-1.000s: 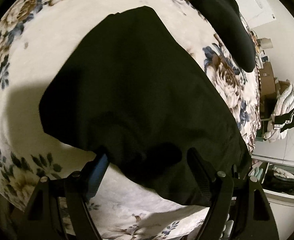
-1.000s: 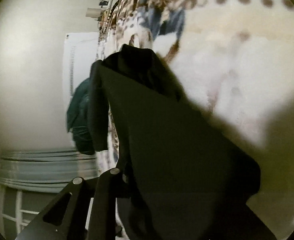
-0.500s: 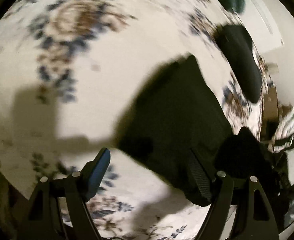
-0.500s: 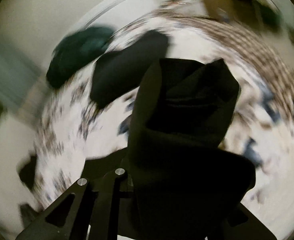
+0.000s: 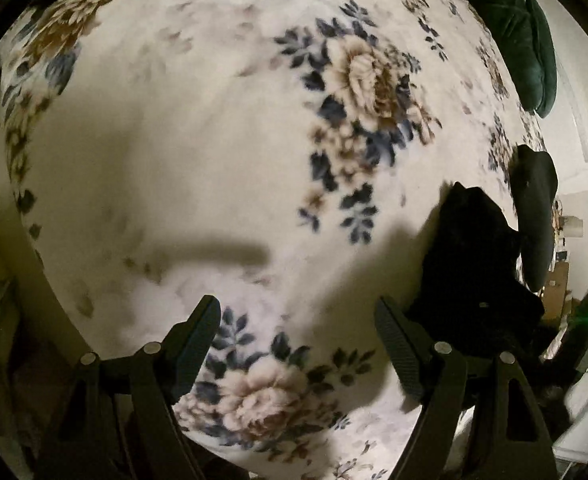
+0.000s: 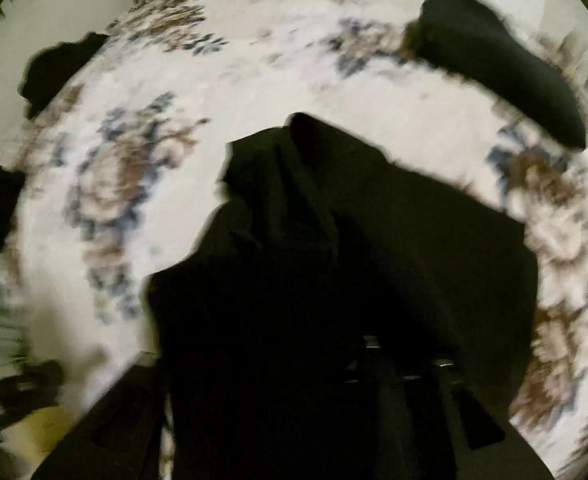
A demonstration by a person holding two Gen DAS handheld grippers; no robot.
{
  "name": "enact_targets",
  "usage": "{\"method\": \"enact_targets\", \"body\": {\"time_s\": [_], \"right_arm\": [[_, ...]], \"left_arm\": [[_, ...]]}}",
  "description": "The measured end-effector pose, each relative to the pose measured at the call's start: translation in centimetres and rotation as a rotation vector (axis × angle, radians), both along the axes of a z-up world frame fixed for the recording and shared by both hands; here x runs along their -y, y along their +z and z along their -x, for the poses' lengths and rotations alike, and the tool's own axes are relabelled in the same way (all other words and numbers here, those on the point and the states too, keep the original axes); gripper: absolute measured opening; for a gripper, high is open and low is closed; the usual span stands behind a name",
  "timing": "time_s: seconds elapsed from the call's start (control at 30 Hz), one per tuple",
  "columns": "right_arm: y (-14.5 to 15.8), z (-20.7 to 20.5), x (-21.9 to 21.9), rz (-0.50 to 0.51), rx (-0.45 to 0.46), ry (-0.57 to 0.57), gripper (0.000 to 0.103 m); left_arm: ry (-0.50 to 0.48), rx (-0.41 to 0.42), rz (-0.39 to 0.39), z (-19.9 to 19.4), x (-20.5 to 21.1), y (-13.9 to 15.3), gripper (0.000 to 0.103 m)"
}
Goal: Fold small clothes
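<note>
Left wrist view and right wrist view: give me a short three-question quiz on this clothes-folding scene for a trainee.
1. True or false: the left gripper has cloth between its fingers.
2. What pattern is on the blanket? A stripes, B flowers, C checks.
3. Fill in the blank: the garment that fills the middle of the right wrist view is ___ in colour.

Key: 1 false, as the jaws stand open over bare blanket; 2 B; 3 black.
</note>
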State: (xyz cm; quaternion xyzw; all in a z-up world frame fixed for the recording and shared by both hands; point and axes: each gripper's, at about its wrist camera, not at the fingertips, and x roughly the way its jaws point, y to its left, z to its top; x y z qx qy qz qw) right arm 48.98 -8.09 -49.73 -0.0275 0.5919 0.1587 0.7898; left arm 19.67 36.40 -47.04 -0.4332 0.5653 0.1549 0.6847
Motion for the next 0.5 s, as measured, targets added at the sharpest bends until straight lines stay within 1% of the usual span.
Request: {"method": "enact_targets", "body": {"time_s": [0.03, 0.07, 0.1, 0.13, 0.17, 0.2, 0.23, 0.27, 0.3, 0.33, 0.4, 0.43, 0.47, 0.5], "right_arm": [[1.0, 0.1, 0.9, -0.112, -0.051, 0.009, 0.07], [2.3, 0.5, 2.3, -0.215, -0.078, -0.001, 0.075], [3.2, 0.5, 3.5, -0.276, -0.087, -0.008, 0.077], [4.8, 0.8, 6.0, -0.382, -0.108, -0.032, 0.079], [5.8, 0.9, 8.4, -0.435, -0.112, -0.075, 0.083], [6.3, 0.9, 9.8, -0.465, -0.114, -0.106, 0.085], [6.8, 0.7, 12.7, -0.505, -0.122, -0.172, 0.085], [7.0, 0.4, 14.7, -0.507, -0.13, -0.22, 0.085], [6.8, 0.1, 16.8, -0.485, -0.138, -0.274, 0.085], [6.5, -0.3, 18.7, -0.461, -0.136, -0.316, 0.085], [5.0, -1.0, 21.1, -0.416, -0.152, -0.371, 0.085], [3.8, -1.5, 22.0, -0.42, -0.178, -0.395, 0.085], [3.1, -1.9, 22.4, -0.433, -0.193, -0.402, 0.085], [1.7, -2.4, 22.6, -0.454, -0.225, -0.407, 0.085]], "left_arm": [[-0.005, 0.002, 0.008, -0.1, 0.3, 0.1, 0.078], [-0.013, 0.006, 0.016, -0.3, 0.5, 0.4, 0.078], [-0.022, 0.014, 0.027, -0.6, 0.9, 0.7, 0.078], [-0.035, 0.024, 0.035, -1.1, 1.4, 1.1, 0.078], [-0.05, 0.036, 0.04, -1.7, 2.0, 1.6, 0.078], [-0.075, 0.057, 0.048, -2.6, 2.9, 2.3, 0.078], [-0.089, 0.072, 0.054, -3.4, 3.4, 2.7, 0.078], [-0.109, 0.091, 0.061, -4.3, 4.2, 3.3, 0.078], [-0.146, 0.115, 0.07, -5.7, 5.4, 3.9, 0.078], [-0.171, 0.125, 0.072, -6.7, 6.1, 4.1, 0.078], [-0.233, 0.137, 0.094, -9.6, 7.9, 4.3, 0.078], [-0.267, 0.137, 0.098, -11.4, 8.8, 4.1, 0.078], [-0.307, 0.139, 0.092, -13.4, 9.8, 3.9, 0.078], [-0.35, 0.134, 0.077, -15.2, 10.7, 3.4, 0.078]]}}
